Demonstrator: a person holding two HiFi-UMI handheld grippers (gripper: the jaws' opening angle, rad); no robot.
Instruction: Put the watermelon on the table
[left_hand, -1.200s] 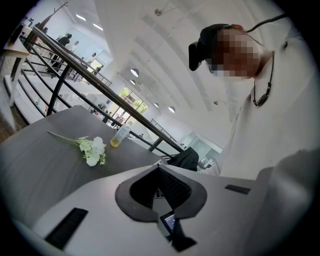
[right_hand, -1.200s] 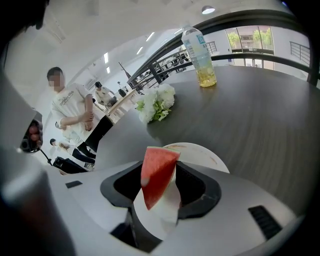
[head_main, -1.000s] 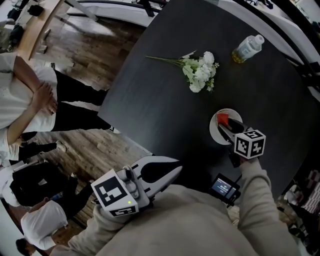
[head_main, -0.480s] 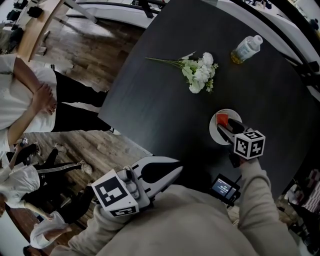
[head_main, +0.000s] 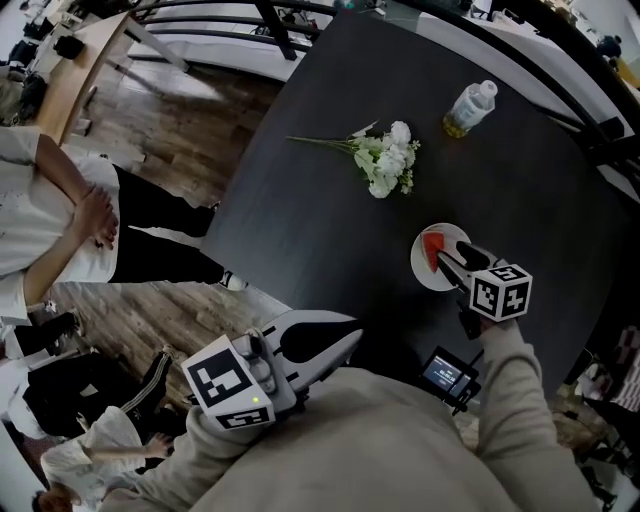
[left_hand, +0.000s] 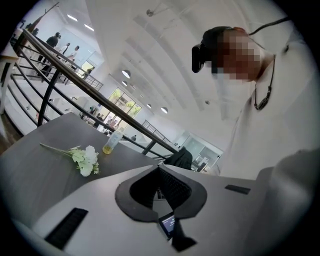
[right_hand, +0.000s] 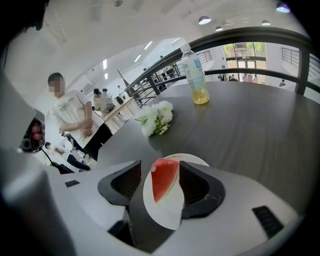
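A red watermelon slice (head_main: 432, 246) with a green rind lies on a small white plate (head_main: 428, 277) on the dark table (head_main: 320, 200). My right gripper (head_main: 450, 258) hovers just above it, tilted down. In the right gripper view its jaws (right_hand: 160, 170) stand open, with the slice (right_hand: 164, 179) and the plate (right_hand: 162, 212) seen between them and neither pad touching the slice. My left gripper (head_main: 352, 330) is held near my chest at the table's near edge. Its jaw tips (left_hand: 160, 168) meet, with nothing between them.
A bunch of white flowers (head_main: 385, 160) lies mid-table, and a bottle of yellow liquid (head_main: 468, 108) stands beyond it. People (head_main: 60, 210) stand on the wooden floor to the left. A small screen device (head_main: 447, 372) hangs below my right wrist.
My right gripper has lifted slightly off the slice, which stays on the plate. The head view has shifted a little. People at the lower left have moved. The left gripper is still.
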